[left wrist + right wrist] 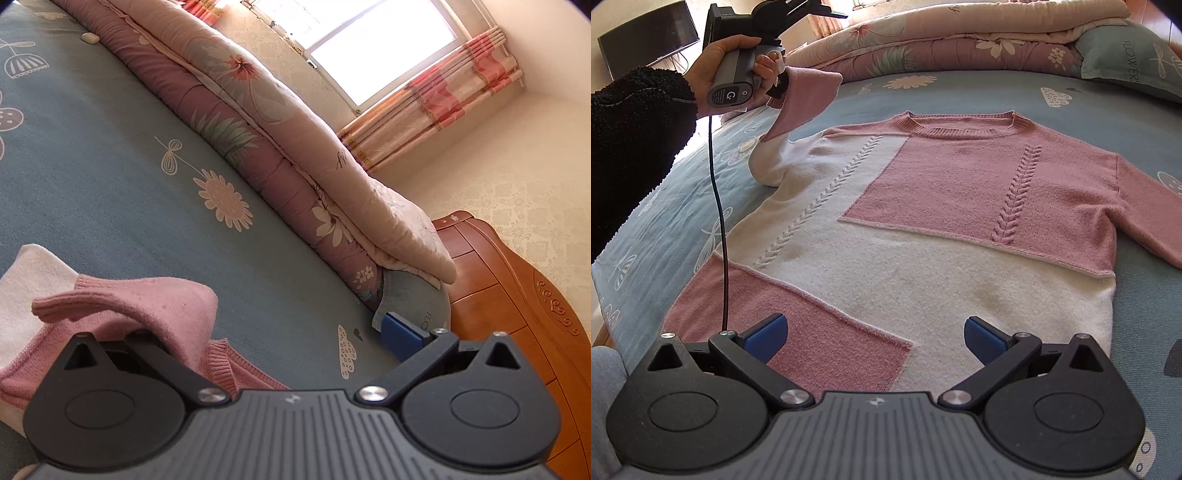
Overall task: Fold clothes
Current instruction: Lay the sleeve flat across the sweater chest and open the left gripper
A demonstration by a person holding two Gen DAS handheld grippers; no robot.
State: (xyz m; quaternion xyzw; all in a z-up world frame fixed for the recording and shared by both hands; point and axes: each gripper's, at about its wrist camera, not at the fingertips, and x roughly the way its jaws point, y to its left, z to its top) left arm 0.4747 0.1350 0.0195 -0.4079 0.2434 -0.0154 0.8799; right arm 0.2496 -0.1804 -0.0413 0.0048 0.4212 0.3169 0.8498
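Observation:
A pink and white knit sweater (pixel 923 229) lies flat on the blue bedsheet (pixel 960 92), neckline away from me. Its right sleeve (pixel 1152 221) rests on the sheet. Its left sleeve (pixel 805 99) is lifted off the bed and hangs from my left gripper (pixel 777 86), which a hand holds at the upper left. In the left wrist view the pink cuff (pixel 147 295) drapes over the left gripper's (pixel 288 332) left finger and hides it, while the blue right pad (pixel 402 338) stands far apart and bare. My right gripper (pixel 875 332) hovers open over the sweater's hem.
A folded floral quilt (pixel 280 122) lies along the far side of the bed, beside a blue pillow (pixel 1134 55) and a wooden headboard (pixel 517 295). A black cable (pixel 718 206) hangs from the left gripper across the sweater's left edge. A small white object (pixel 89 37) rests on the sheet.

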